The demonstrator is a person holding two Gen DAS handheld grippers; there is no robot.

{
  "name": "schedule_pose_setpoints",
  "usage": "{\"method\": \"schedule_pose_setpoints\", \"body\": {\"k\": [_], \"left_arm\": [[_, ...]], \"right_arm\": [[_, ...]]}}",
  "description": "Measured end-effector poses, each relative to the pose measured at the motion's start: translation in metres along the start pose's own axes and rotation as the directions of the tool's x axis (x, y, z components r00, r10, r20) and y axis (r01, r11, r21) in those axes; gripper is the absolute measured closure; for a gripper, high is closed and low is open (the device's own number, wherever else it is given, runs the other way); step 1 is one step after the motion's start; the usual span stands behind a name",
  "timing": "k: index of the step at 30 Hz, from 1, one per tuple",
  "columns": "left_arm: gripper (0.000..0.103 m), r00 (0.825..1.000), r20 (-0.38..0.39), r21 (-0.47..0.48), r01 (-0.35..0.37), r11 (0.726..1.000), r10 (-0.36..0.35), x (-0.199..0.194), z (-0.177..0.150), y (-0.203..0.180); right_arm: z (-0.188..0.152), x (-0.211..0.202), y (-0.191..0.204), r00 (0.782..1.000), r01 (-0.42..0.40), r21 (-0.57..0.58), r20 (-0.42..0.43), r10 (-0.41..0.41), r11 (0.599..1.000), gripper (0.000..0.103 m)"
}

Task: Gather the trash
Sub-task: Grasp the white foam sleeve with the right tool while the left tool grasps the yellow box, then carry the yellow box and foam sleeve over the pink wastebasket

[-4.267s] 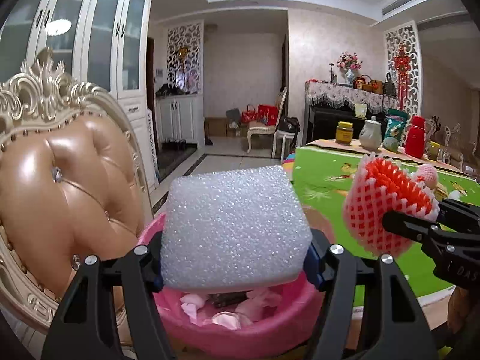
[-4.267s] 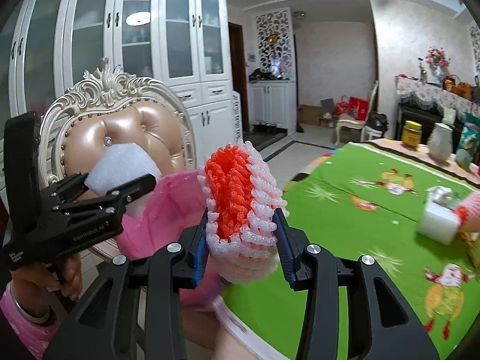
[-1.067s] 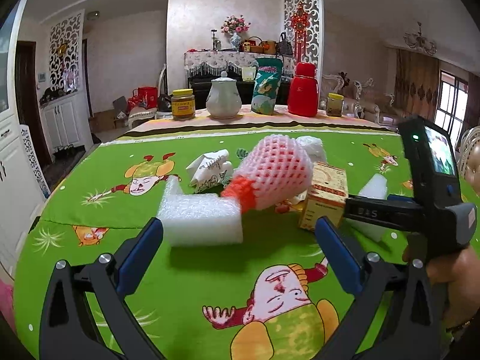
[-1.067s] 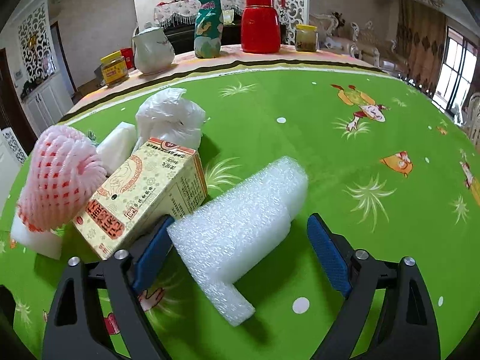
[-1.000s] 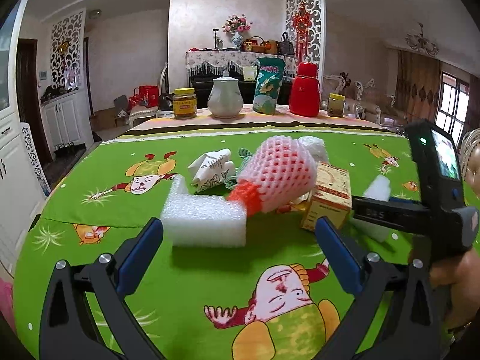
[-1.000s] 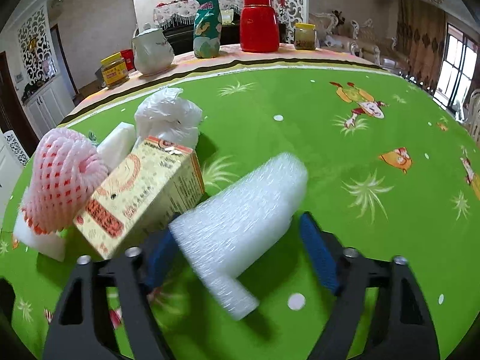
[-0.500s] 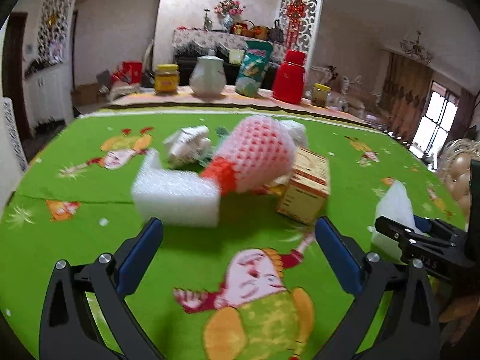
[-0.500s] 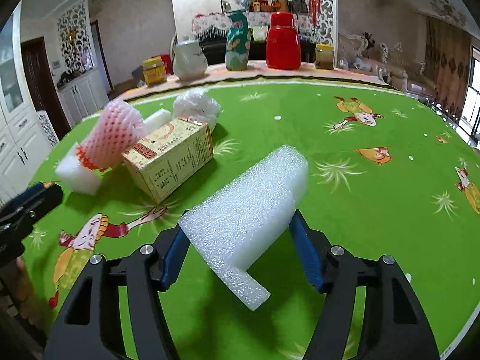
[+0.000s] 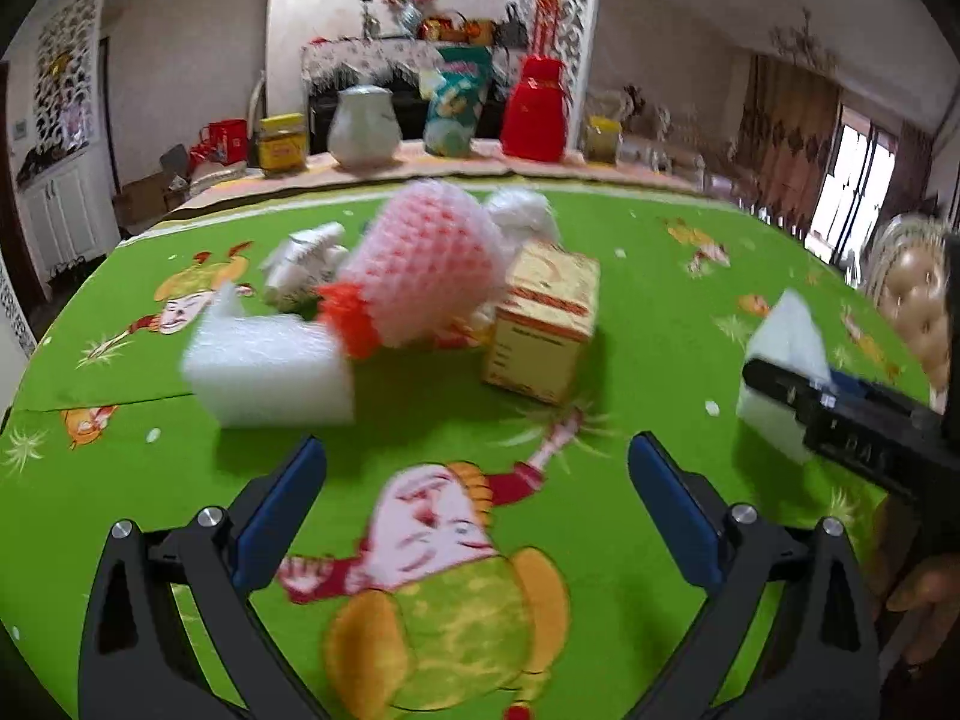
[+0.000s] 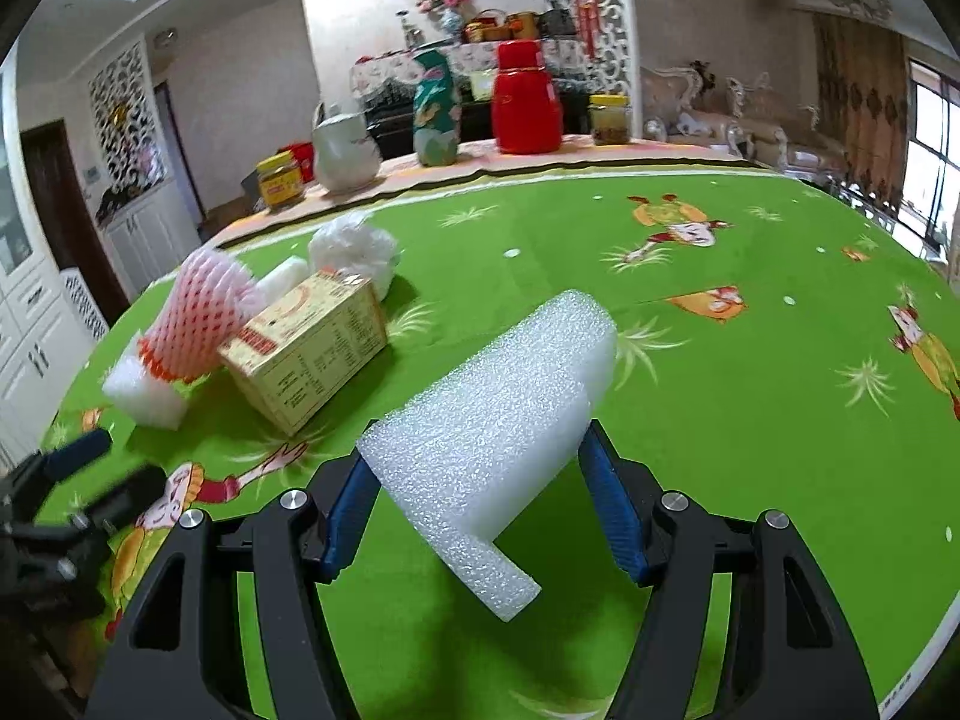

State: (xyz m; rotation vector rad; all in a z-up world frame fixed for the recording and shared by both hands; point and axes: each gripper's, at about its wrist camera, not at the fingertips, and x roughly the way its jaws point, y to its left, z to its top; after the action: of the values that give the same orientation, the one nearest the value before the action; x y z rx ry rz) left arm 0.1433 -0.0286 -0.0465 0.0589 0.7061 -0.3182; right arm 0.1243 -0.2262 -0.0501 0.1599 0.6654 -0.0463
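right gripper (image 10: 480,510) clamps foam piece (image 10: 489,414); left gripper (image 9: 477,516) wide, empty; risk: soft foam twists out; box (image 9: 543,330) at 12 o'clock.

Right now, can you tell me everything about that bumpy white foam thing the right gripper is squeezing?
The white L-shaped foam packing piece looks like soft, bubbly-textured plastic foam: a thick rounded block with a thinner leg jutting from its near end. The right gripper pinches it between both blue pads, holding it tilted, far end pointing up and away over the green cartoon tablecloth. It appears lifted off the cloth. Only the pads touch it.
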Motion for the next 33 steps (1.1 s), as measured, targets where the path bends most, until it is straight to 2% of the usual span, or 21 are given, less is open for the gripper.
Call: {"method": "schedule_pose_setpoints", "body": {"k": [5,11,16,18,19,20,21,27,33], "left_arm": [[0.009,0.997,-0.065,0.122,-0.028,0.992,0.037,0.024,0.011,-0.033],[0.013,0.994,-0.099,0.056,-0.047,0.997,0.053,0.068,0.036,-0.029],[0.013,0.989,-0.126,0.087,-0.065,0.994,0.075,0.097,0.053,-0.040],[0.014,0.986,-0.122,0.105,-0.097,0.990,0.110,0.105,0.059,-0.044],[0.020,0.986,-0.128,0.103,-0.097,0.990,0.110,0.108,0.060,-0.045],[0.040,0.985,-0.141,0.098,-0.086,0.991,0.099,0.111,0.061,-0.044],[0.044,0.983,-0.159,0.093,-0.079,0.993,0.093,0.113,0.060,-0.044],[0.052,0.994,-0.105,0.117,-0.022,0.993,0.035,0.079,0.041,-0.051],[0.054,0.997,-0.079,0.070,0.009,0.997,-0.004,0.043,0.021,-0.046]], "right_arm": [[0.002,-0.001,-0.018,1.000,0.014,0.049,0.011,-0.014,0.999,0.040],[0.004,-0.001,-0.036,0.999,0.040,0.082,0.015,-0.041,0.996,0.040],[0.005,0.002,-0.046,0.999,0.031,0.115,0.004,-0.032,0.993,0.040],[0.005,0.003,-0.046,1.000,0.028,0.117,-0.001,-0.028,0.993,0.040],[0.005,0.003,-0.046,1.000,0.026,0.116,-0.004,-0.026,0.993,0.040],[0.005,0.003,-0.046,1.000,0.026,0.114,-0.003,-0.026,0.993,0.040],[0.005,0.003,-0.045,1.000,0.026,0.112,-0.003,-0.026,0.993,0.040],[0.005,0.004,-0.041,1.000,0.022,0.101,-0.007,-0.021,0.995,0.040],[0.005,0.004,-0.040,1.000,0.012,0.096,-0.011,-0.011,0.995,0.040]]}}
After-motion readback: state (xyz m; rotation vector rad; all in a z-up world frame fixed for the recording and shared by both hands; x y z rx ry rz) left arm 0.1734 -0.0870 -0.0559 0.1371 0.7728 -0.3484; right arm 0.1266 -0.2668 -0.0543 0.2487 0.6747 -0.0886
